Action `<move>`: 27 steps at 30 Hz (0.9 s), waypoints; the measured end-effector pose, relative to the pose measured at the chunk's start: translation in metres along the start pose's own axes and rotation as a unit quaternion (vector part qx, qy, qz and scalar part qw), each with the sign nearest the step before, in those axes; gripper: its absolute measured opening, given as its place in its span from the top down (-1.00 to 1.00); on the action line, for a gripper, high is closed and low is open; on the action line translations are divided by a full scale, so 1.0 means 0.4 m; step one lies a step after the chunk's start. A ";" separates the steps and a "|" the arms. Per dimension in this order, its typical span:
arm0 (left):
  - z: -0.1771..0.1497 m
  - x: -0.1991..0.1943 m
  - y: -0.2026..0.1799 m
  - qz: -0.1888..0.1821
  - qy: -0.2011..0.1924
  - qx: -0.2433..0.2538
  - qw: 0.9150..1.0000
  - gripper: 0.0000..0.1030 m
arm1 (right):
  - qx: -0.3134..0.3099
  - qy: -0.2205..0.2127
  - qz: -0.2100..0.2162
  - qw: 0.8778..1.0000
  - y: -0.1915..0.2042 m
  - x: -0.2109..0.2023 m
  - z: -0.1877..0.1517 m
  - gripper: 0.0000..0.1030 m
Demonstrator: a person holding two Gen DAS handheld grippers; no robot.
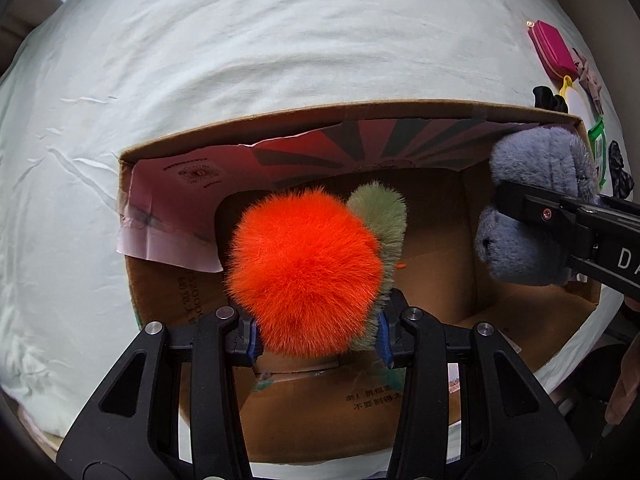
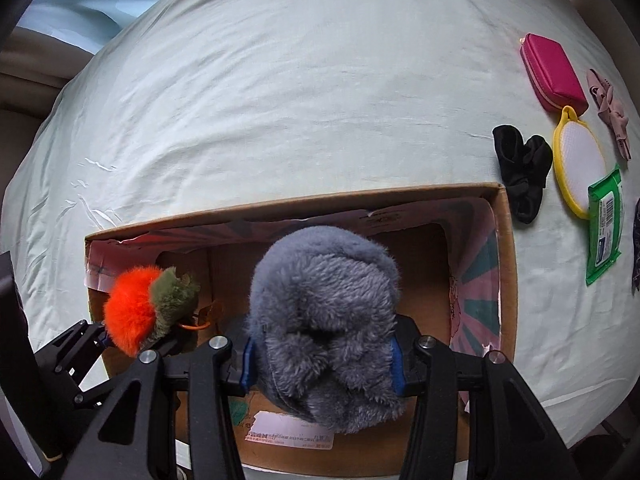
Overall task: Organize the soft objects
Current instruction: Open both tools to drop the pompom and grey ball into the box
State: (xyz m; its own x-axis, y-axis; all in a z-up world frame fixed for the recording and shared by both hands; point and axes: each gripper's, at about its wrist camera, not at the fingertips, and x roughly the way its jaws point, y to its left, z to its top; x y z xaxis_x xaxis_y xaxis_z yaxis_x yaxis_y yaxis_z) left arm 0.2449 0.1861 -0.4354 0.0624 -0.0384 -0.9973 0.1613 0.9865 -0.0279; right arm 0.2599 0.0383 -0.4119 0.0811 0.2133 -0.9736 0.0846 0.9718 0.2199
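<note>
Both soft things hang above the open box point(image 2: 505, 240) — the drop-in step. Next, each must be lowered and let go. The left gripper point(image 1: 318, 334) has its fingers pinched on the pompom point(image 1: 304, 272); the right gripper point(image 2: 322, 364) squeezes the grey plush point(image 2: 324, 320).

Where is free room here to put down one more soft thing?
Inside the cardboard box, the brown floor behind the orange pompom and the grey plush looks bare. The sheet beyond the box's far wall is open too. The strip right of the box is crowded: black scrunchie, pink pouch, wipes pack.
</note>
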 end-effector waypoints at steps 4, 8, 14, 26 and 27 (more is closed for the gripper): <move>0.005 -0.001 -0.010 -0.004 0.005 0.010 1.000 -0.20 | 0.004 0.015 0.005 1.000 0.001 0.016 0.007 -0.10; -0.005 -0.014 -0.012 -0.003 -0.004 0.015 1.000 -0.99 | 0.013 0.010 -0.004 1.000 -0.004 0.022 0.008 -0.90; -0.023 -0.038 -0.007 -0.005 -0.011 0.012 1.000 -0.99 | 0.015 0.009 0.003 1.000 -0.014 0.012 -0.006 -0.97; -0.059 -0.158 0.005 0.002 -0.055 0.009 0.998 -0.99 | 0.009 -0.004 0.010 1.000 -0.005 -0.066 -0.051 -0.97; -0.065 -0.173 0.007 0.003 -0.061 0.009 0.998 -0.99 | 0.006 -0.007 0.008 1.000 -0.002 -0.079 -0.057 -0.97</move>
State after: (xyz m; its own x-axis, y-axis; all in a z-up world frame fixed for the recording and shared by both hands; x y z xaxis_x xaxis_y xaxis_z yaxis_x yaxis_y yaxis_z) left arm 0.2154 0.1956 -0.3682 0.1829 -0.0534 -0.9817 0.1777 0.9839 -0.0204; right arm 0.2346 0.0330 -0.3826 0.0971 0.2280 -0.9688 0.0945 0.9669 0.2370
